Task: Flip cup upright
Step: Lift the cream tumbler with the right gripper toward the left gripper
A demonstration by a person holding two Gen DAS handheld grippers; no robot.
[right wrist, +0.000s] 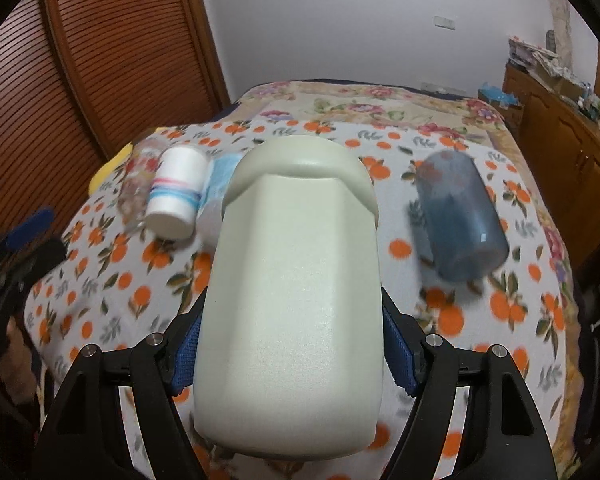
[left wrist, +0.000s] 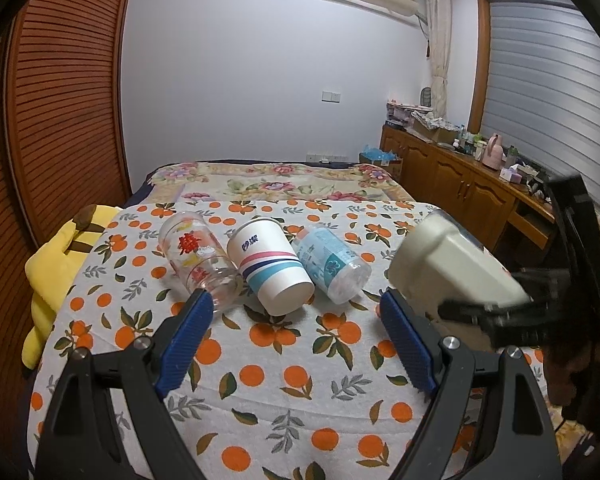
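Observation:
My right gripper point(right wrist: 292, 352) is shut on a pale cream cup point(right wrist: 296, 296) and holds it tilted above the cloth; the cup also shows in the left wrist view point(left wrist: 452, 272). My left gripper point(left wrist: 296, 312) is open and empty, just in front of three cups lying on their sides: a clear glass with red print point(left wrist: 198, 258), a white paper cup with blue and pink stripes point(left wrist: 270, 266) and a clear plastic cup with a blue label point(left wrist: 332, 262). A blue-grey cup point(right wrist: 458, 220) lies on its side to the right.
An orange-print cloth point(left wrist: 284, 384) covers the surface, with a floral bedspread point(left wrist: 276, 184) behind. A yellow plush point(left wrist: 56, 272) lies at the left edge. A wooden louvred door point(left wrist: 60, 92) stands left, a wooden cabinet point(left wrist: 460, 184) with clutter right.

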